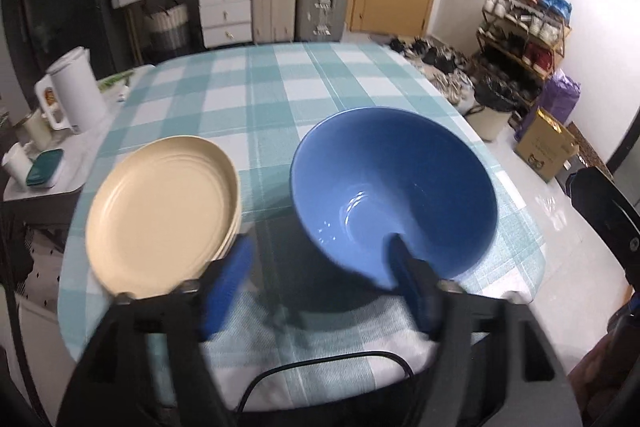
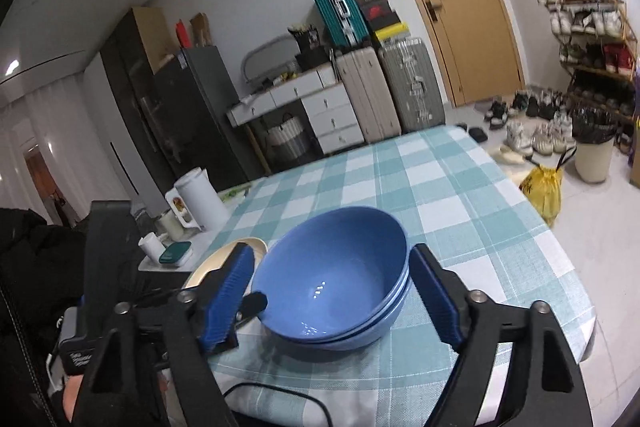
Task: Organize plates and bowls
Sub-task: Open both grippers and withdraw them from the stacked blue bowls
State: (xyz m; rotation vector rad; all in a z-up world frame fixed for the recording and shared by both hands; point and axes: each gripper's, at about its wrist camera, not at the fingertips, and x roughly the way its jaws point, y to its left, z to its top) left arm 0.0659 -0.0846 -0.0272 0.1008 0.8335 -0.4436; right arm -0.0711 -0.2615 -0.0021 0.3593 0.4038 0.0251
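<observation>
A stack of cream plates point(image 1: 160, 219) lies at the left of the checked tablecloth point(image 1: 280, 99), with a blue bowl point(image 1: 394, 187) to its right. My left gripper point(image 1: 320, 259) is open just short of both; its right finger point(image 1: 404, 267) overlaps the bowl's near rim in the picture, and nothing is held. In the right wrist view two nested blue bowls point(image 2: 332, 275) sit between the wide-open jaws of my right gripper point(image 2: 332, 251). The pads stand close beside the rims without pressing. A cream plate edge point(image 2: 224, 259) shows behind the left finger.
A white kettle point(image 1: 76, 91), cups and a teal-lidded box point(image 1: 44, 167) stand on a low side table left of the dining table. A dark chair back point(image 1: 608, 223) is at the right. A black cable point(image 1: 320, 367) loops at the near table edge.
</observation>
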